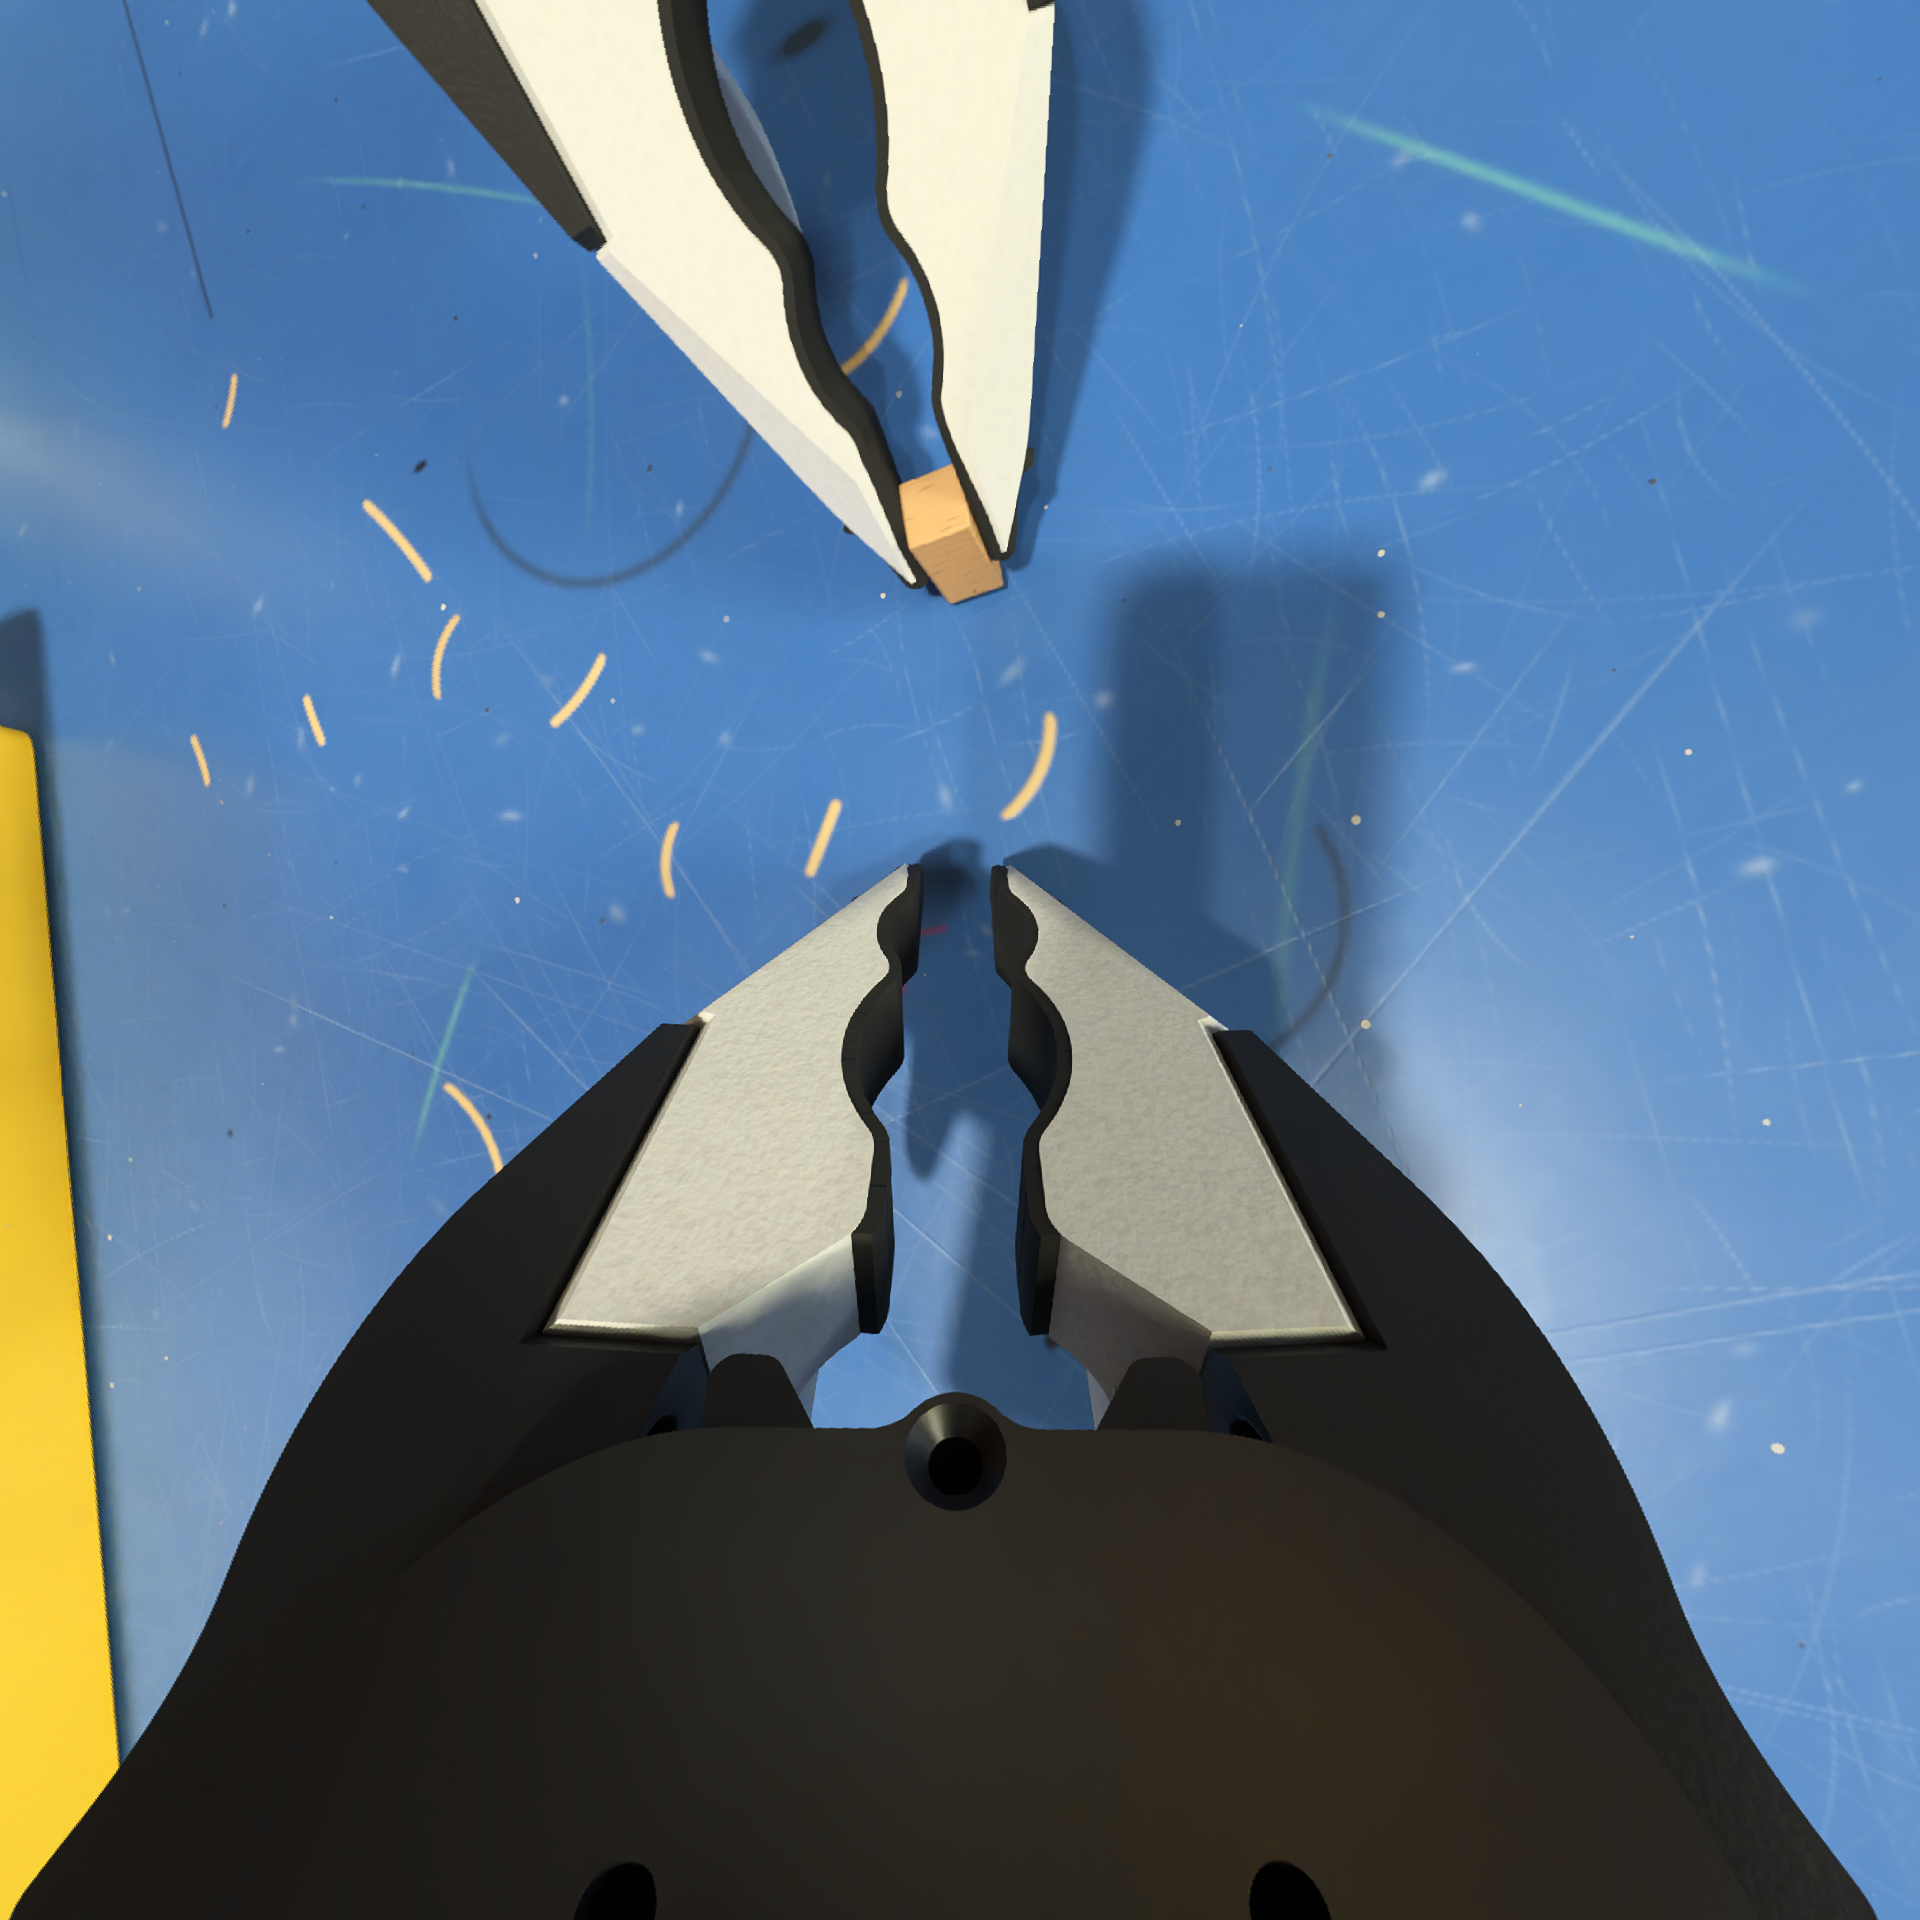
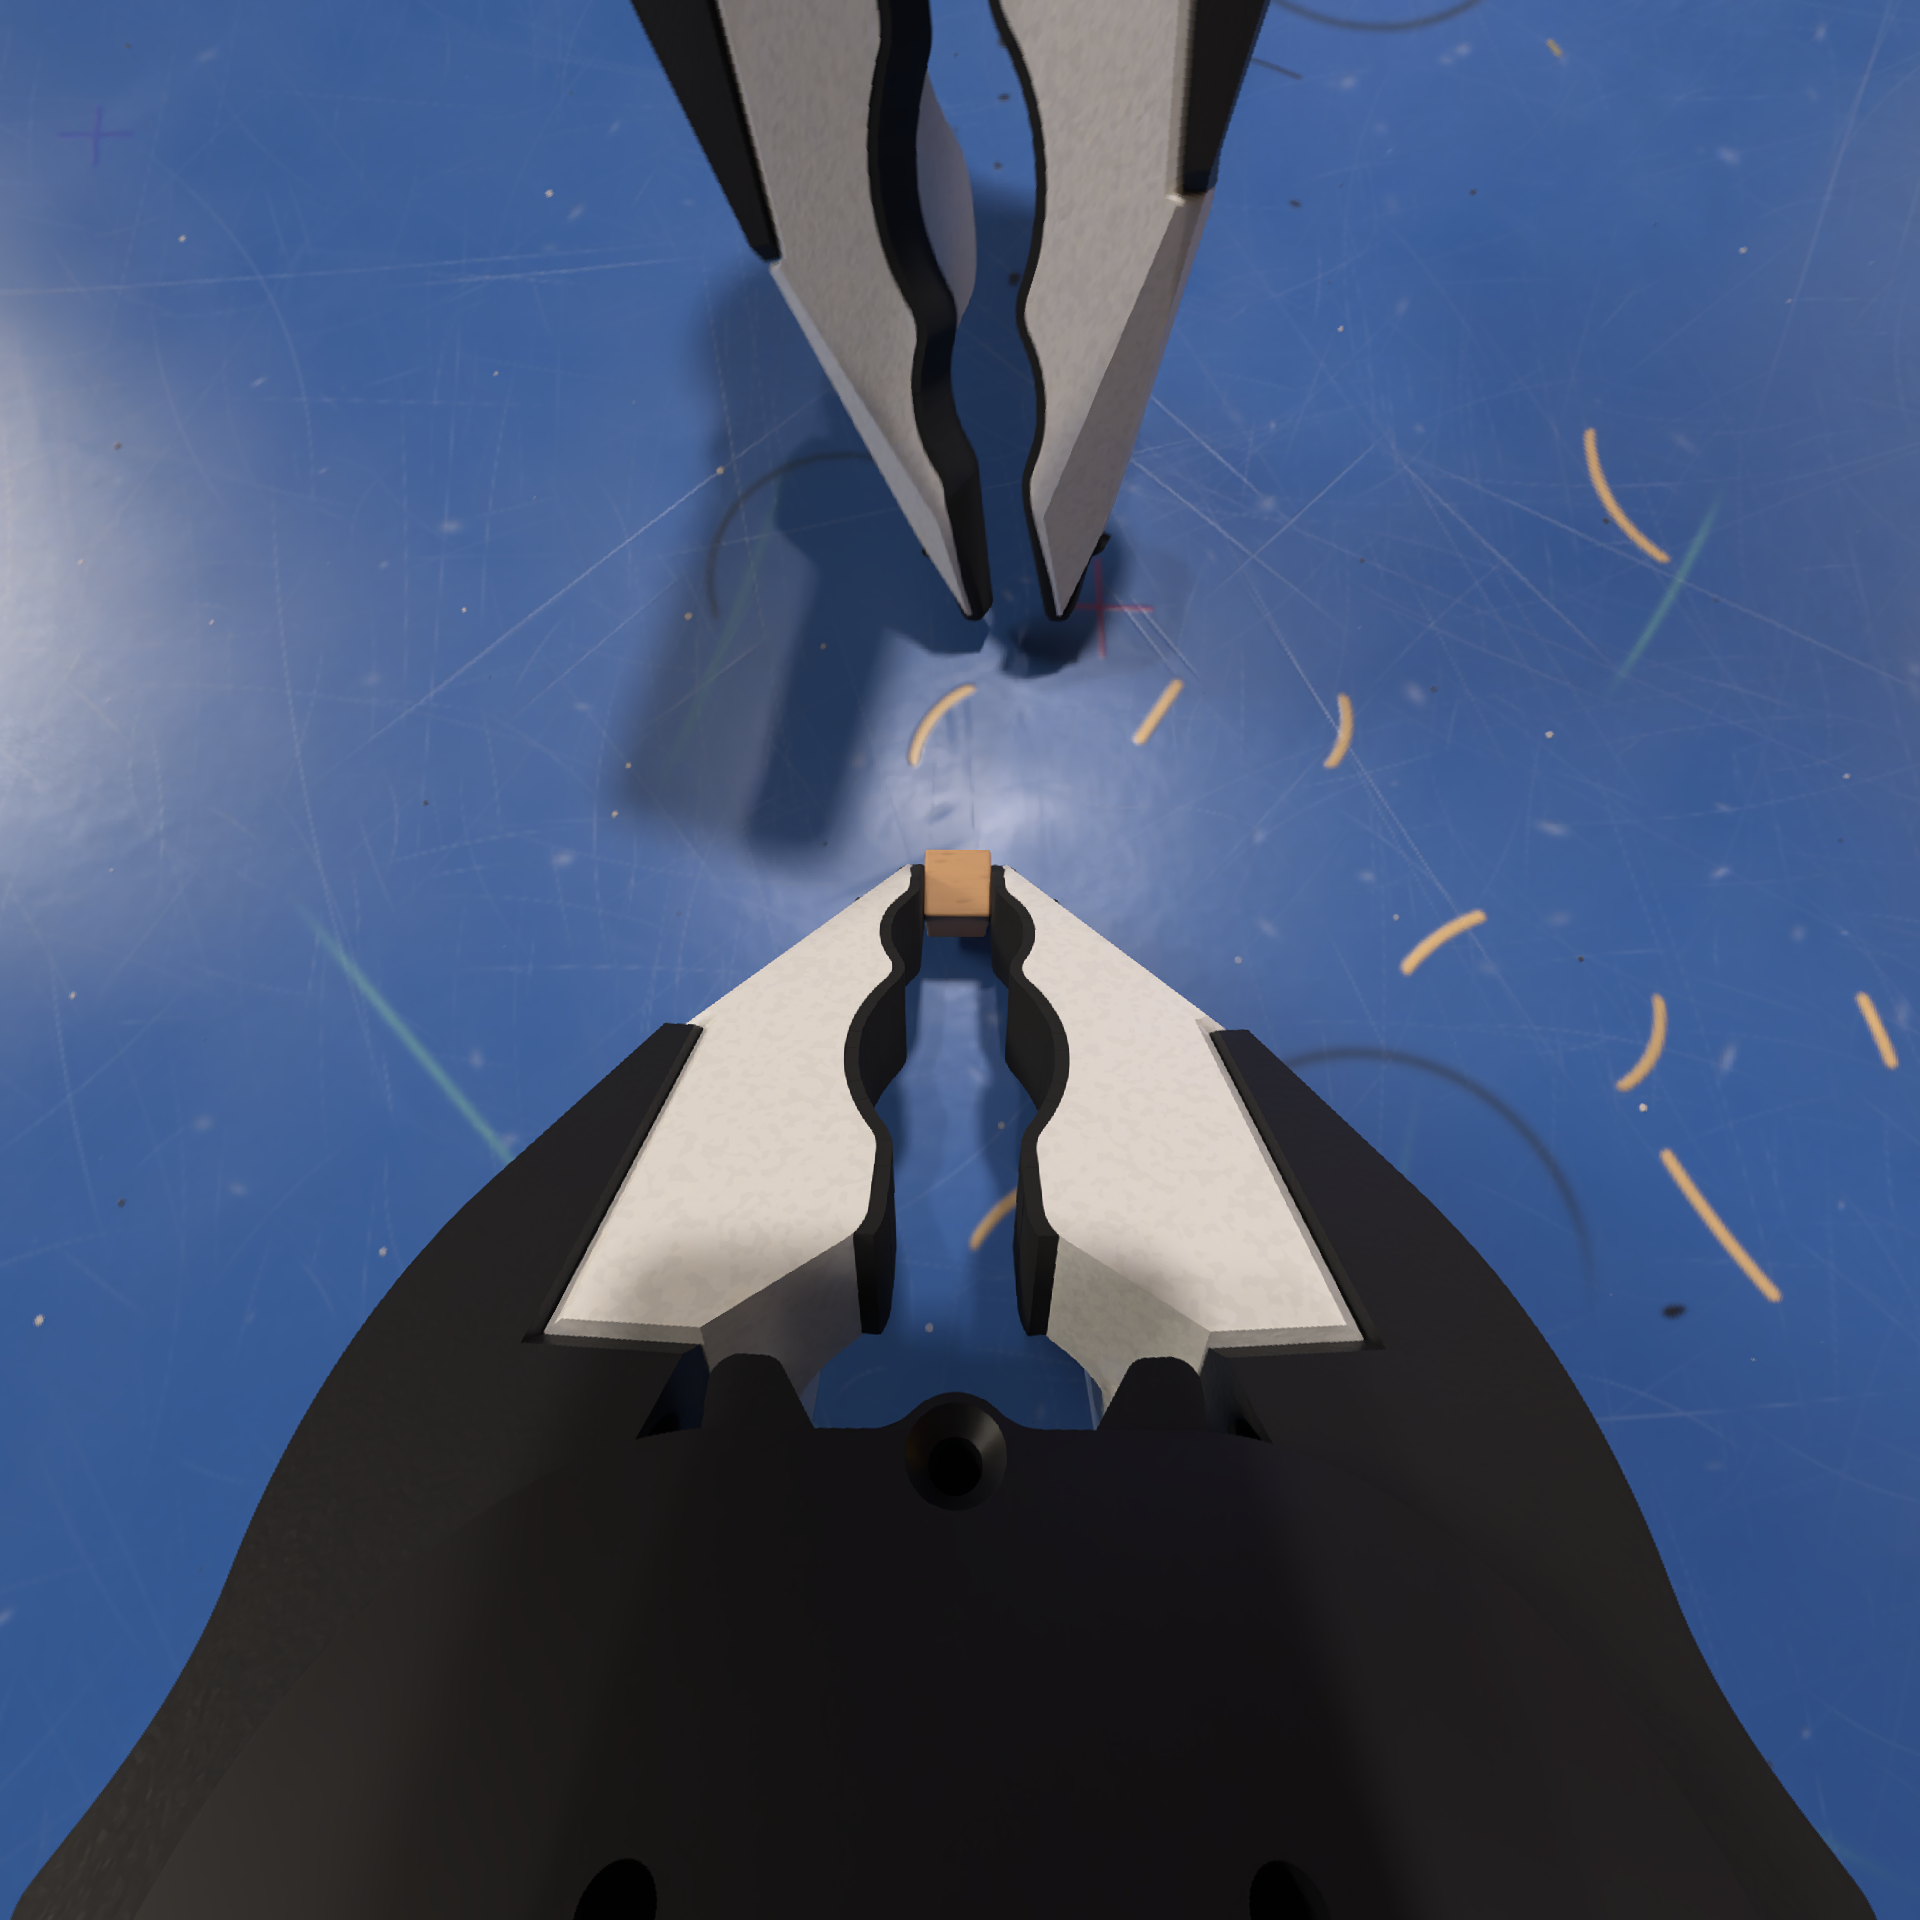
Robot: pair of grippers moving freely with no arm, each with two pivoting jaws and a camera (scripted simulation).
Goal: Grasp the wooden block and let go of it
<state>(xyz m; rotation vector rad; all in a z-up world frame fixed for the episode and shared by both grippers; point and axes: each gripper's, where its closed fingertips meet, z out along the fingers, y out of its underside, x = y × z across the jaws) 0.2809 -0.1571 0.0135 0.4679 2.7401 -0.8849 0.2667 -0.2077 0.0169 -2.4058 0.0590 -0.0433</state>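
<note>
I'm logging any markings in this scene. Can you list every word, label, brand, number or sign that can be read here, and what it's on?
None: no words, numbers, labels or brands can be read in either view.
The wooden block, the right gripper, the left gripper and the blue table bear no writing; the table shows only scratches, specks and small cross marks.

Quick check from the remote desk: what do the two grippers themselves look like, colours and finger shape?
Both match: the left gripper and right gripper have a matte black body with a round central hole, and two tapered, off-white, grainy fingers. Wavy black pads line their inner edges. No cables or markings show.
</note>
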